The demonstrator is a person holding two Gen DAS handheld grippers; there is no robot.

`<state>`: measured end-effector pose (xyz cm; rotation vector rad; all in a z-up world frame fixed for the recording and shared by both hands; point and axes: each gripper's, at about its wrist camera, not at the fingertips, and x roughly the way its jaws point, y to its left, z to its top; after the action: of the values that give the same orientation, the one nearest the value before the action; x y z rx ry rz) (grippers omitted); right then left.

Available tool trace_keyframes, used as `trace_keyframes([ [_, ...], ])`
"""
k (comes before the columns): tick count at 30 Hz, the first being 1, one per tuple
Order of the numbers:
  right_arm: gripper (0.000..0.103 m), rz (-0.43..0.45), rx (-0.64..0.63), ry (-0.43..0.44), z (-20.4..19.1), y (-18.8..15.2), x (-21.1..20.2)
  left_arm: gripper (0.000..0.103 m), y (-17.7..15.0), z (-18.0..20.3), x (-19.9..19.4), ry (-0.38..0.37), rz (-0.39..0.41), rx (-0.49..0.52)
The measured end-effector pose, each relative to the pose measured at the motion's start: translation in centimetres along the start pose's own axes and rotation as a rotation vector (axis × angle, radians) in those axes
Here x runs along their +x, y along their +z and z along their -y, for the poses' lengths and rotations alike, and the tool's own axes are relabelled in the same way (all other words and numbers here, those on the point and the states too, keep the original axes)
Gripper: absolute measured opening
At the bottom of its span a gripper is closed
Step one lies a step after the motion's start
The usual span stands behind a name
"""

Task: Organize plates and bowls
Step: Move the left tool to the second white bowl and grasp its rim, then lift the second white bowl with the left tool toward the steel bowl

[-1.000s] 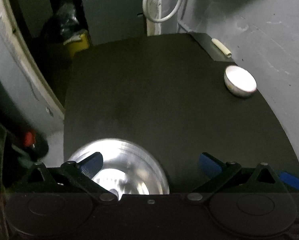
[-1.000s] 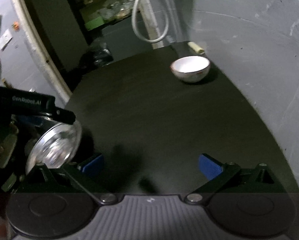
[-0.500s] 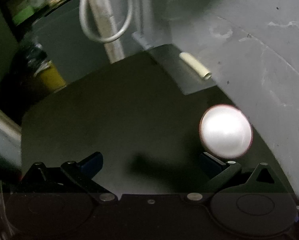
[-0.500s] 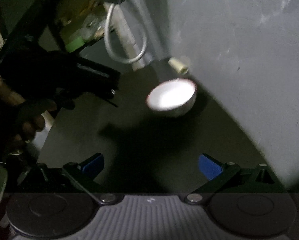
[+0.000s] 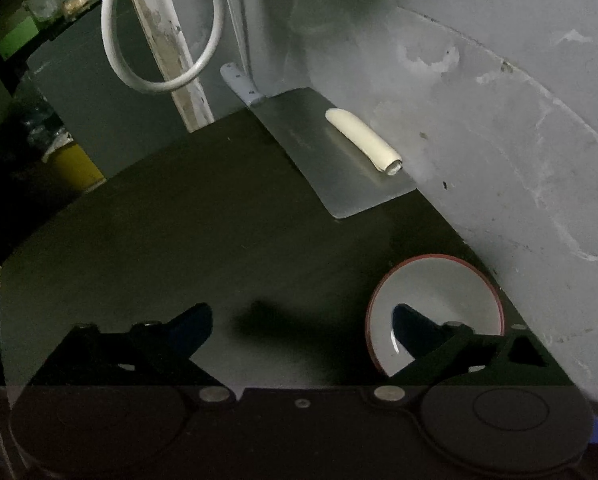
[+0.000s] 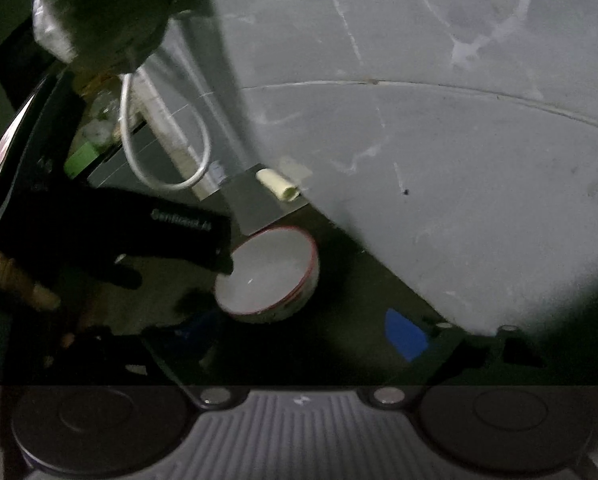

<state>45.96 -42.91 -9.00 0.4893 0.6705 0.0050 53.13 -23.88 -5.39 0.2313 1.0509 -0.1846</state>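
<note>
Closing slowly, the left gripper [image 5: 301, 322] hangs wide over the dark matte tabletop [image 5: 179, 220]; one finger sits inside the white ceramic bowl with a red rim [image 5: 439, 292], other finger outside on bare table, nothing clamped. Bowl stands near the grey wall [image 5: 499, 120], just beside a flat steel cleaver [image 5: 339, 168] with a cream roll [image 5: 363, 140] lying on it. Right gripper [image 6: 303, 330] also closing, wide, nothing held, bowl [image 6: 271, 276] just beyond its fingertips.

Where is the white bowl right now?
The bowl sits on the dark table near the grey wall, just in front of the cleaver, low on the right in the left wrist view.
</note>
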Motion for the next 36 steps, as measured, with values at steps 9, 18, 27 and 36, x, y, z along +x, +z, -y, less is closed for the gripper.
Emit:
trace_keyframes([
  [9, 0.069, -0.009, 0.018, -0.001, -0.2, 0.6, 2.0, 0.057, -0.1, 0.0, 1.4, -0.122, -0.052, -0.030],
  [18, 0.054, -0.027, 0.015, -0.026, -0.2, 0.9, 3.4, 0.026, -0.5, 0.0, 2.1, -0.206, -0.076, -0.083],
  [27, 0.041, -0.040, 0.025, -0.017, 0.3, 1.2, 4.2, 0.012, -0.7, -0.5, 2.3, -0.294, -0.074, -0.085],
  [36, 0.026, -0.095, 0.023, 0.057, 0.6, 0.7, 3.8, 0.012, -3.3, -1.2, 0.8, -0.344, -0.027, -0.047],
])
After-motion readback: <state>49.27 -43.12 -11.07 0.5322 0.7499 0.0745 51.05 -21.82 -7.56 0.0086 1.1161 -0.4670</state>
